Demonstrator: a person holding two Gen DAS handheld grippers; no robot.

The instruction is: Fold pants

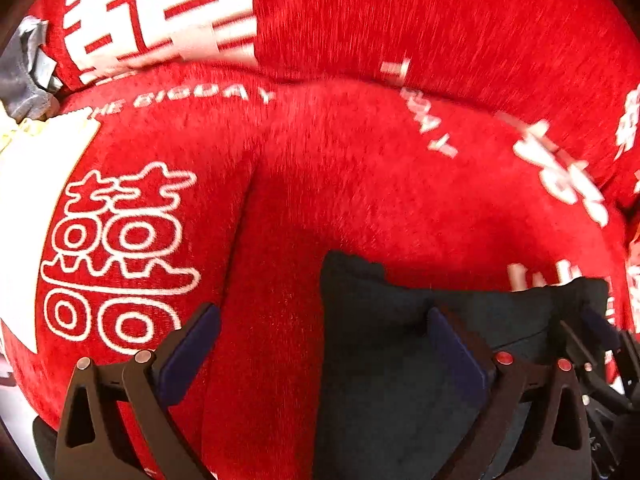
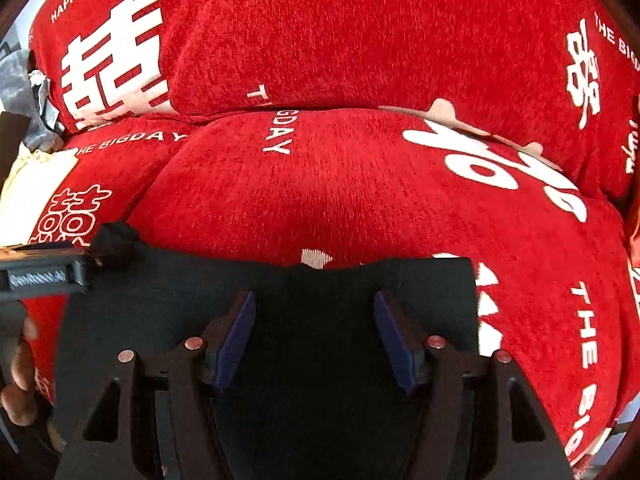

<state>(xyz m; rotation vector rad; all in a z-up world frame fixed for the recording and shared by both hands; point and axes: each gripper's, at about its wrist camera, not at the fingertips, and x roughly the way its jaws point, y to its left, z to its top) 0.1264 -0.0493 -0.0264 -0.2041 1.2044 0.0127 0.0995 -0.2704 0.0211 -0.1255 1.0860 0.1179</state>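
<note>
The black pants (image 1: 400, 380) lie flat on a red sofa seat (image 1: 340, 184), folded into a compact block. My left gripper (image 1: 324, 322) is open just above the seat, its right finger over the pants' left part, its left finger over red fabric. In the right wrist view the pants (image 2: 320, 288) fill the lower middle. My right gripper (image 2: 314, 322) is open directly over them, holding nothing. The left gripper's body (image 2: 44, 272) shows at the pants' left corner.
The red sofa cover has white characters and lettering; the backrest cushion (image 2: 320, 28) rises behind the seat. A grey crumpled cloth (image 1: 24, 68) and a cream cloth (image 2: 36, 176) lie at the far left. The seat's right edge (image 2: 600, 420) drops off.
</note>
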